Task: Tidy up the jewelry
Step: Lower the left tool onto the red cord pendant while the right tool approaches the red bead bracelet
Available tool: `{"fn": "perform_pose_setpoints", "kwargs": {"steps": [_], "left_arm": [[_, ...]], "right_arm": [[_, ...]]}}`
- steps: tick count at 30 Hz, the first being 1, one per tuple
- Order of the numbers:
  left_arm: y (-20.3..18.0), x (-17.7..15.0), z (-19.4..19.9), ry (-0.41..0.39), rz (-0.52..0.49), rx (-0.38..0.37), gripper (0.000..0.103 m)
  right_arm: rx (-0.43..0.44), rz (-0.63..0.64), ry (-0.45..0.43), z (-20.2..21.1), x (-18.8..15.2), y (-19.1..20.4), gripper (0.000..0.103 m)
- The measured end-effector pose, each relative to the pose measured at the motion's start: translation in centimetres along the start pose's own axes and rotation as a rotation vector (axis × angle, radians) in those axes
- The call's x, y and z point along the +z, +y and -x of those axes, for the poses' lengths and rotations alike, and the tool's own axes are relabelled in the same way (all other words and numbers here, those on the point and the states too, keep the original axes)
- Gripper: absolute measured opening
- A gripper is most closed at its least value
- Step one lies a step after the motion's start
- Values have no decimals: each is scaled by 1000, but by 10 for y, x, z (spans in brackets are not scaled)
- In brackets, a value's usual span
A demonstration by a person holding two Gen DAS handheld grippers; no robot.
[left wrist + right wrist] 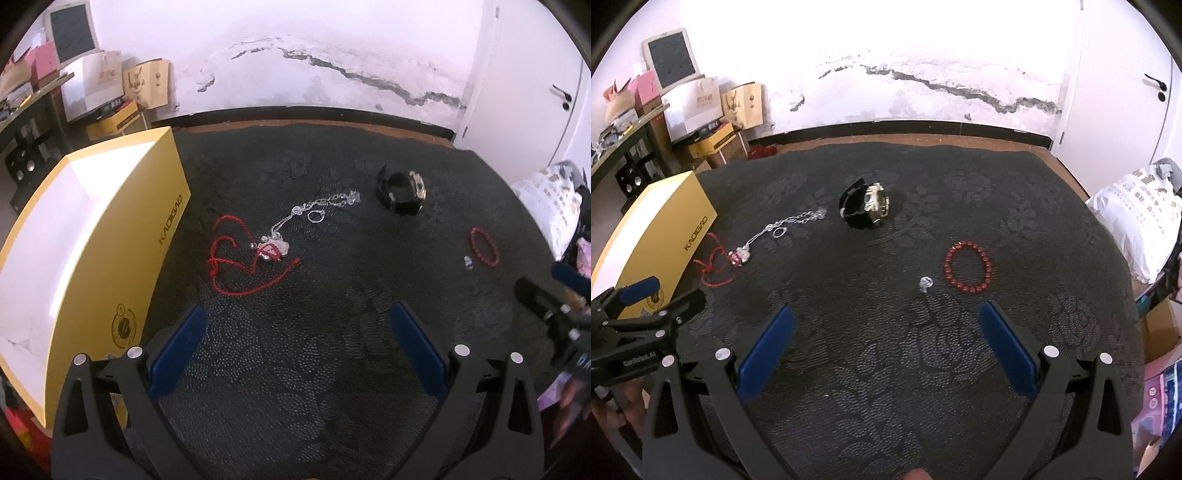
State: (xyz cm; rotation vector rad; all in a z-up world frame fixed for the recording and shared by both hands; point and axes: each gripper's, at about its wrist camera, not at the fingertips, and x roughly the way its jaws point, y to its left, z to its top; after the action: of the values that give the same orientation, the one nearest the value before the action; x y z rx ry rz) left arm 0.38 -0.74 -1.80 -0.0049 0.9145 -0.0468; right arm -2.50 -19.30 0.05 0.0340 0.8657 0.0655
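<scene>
On the dark patterned cloth (295, 350) lie a red cord necklace (236, 266) with a silver pendant (273, 248), a silver chain (325, 201) with a small ring (316, 216), a black watch (402, 192), a red bead bracelet (484, 245) and a small clear ring (468, 263). A yellow box (74, 251) with a white inside stands at the left. My left gripper (299, 328) is open and empty, short of the red cord. My right gripper (886, 328) is open and empty, short of the bead bracelet (967, 266) and clear ring (926, 283). The watch (866, 208) lies beyond.
Cardboard boxes and paper bags (713, 110) stack against the cracked white wall at the back left. A white printed bag (1137, 221) sits at the right edge. A door (1126, 92) is at the back right.
</scene>
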Motion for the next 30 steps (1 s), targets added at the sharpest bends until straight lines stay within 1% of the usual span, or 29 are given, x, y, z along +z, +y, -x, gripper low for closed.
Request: {"fn": "perform_pose_setpoints", "kwargs": {"steps": [4, 9, 11, 13, 15, 17, 19, 23, 27, 30], "left_arm": [[3, -3, -10, -12, 12, -33, 97], [8, 0, -24, -49, 13, -12, 97], [11, 1, -37, -35, 20, 5, 97], [15, 2, -50, -9, 49, -3, 97], [16, 3, -58, -3, 71, -14, 97], [12, 3, -66, -1, 57, -20, 97], [7, 3, -74, -7, 28, 1, 97], [3, 2, -91, 10, 6, 11, 97], [-1, 5, -102, 29, -17, 21, 97], [-4, 11, -105, 33, -29, 30, 97]], "right_arm": [[31, -14, 20, -14, -1, -7, 97], [36, 13, 30, -29, 0, -8, 97], [30, 28, 26, -33, 2, -10, 97], [25, 25, 16, -35, 3, -16, 97], [31, 7, 13, -37, 1, -24, 97], [42, -21, 18, -41, 1, -33, 97], [52, -40, 26, -51, 1, -41, 97], [30, -18, 60, -71, -1, -43, 97], [-16, 11, 59, -84, 0, -44, 97], [-45, -68, 73, -98, 6, -61, 97]]}}
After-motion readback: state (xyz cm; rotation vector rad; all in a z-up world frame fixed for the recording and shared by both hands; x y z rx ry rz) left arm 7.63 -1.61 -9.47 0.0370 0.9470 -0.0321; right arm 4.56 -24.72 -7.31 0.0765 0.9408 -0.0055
